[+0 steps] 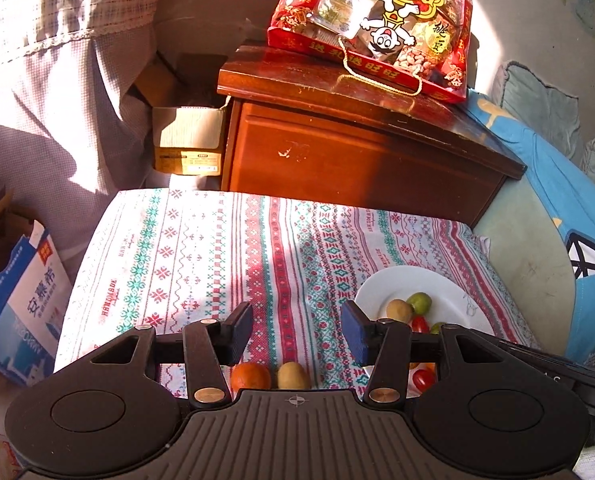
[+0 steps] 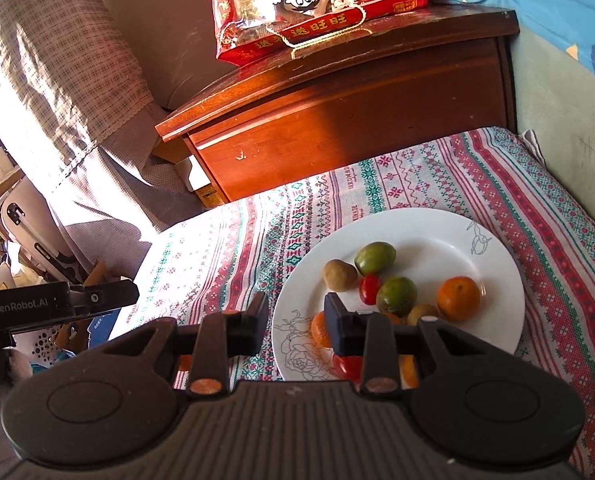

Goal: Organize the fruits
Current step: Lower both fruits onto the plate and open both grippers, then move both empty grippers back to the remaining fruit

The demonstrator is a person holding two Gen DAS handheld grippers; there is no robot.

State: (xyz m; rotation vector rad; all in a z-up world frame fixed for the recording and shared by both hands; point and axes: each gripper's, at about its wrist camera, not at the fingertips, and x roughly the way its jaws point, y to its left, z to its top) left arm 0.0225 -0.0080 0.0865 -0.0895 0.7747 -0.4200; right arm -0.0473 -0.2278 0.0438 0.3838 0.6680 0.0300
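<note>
Hovering with nothing held, the left gripper (image 1: 297, 330) stands part-open above the patterned cloth (image 1: 201, 248), an orange (image 1: 250, 376) and a kiwi (image 1: 293, 375) below it awaiting pickup toward the white plate (image 1: 449, 280). Only the right view shows the plate's full heap; the right gripper (image 2: 295, 322) gapes narrowly, empty.

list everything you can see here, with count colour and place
plate: 1, white, on the striped cloth
fruit on plate: several, green, brown, orange, small red
loose fruit: 2, orange and brown, on the cloth left of the plate
cloth: 1, red and green patterned
cabinet: 1, brown wood, behind the cloth
snack bag: 1, red, on the cabinet
milk carton: 1, blue and white, far left
left gripper: black, jaws apart, empty
right gripper: black, jaws apart, empty
</note>
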